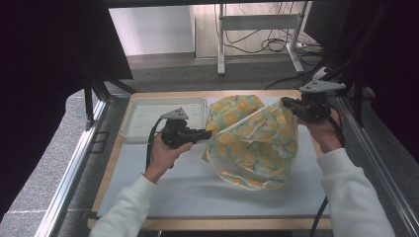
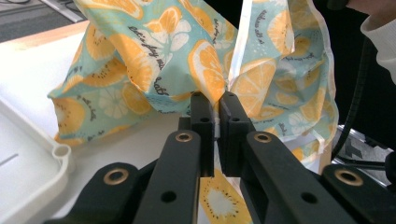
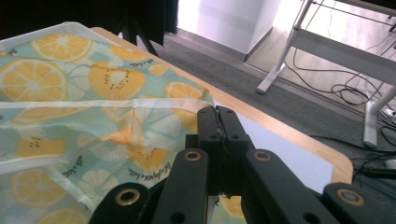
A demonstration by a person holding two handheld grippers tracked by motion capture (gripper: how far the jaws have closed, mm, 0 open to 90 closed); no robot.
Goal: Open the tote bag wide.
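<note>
A teal cloth printed with orange citrus slices (image 1: 254, 140) hangs lifted over the white table mat, its lower edge still resting on the mat. My left gripper (image 1: 208, 132) is shut on the cloth's left side; in the left gripper view the fabric (image 2: 154, 65) is pinched between the jaws (image 2: 215, 105). My right gripper (image 1: 285, 103) is shut on the cloth's upper right corner. In the right gripper view the cloth (image 3: 84, 121) spreads to the left of the closed jaws (image 3: 218, 116), with its white hem running to them.
A white shallow tray (image 1: 143, 118) sits at the table's back left, just behind the left gripper. The wooden table edge (image 1: 207, 223) frames the white mat (image 1: 188, 187). A metal table frame with cables (image 1: 257, 29) stands on the floor beyond.
</note>
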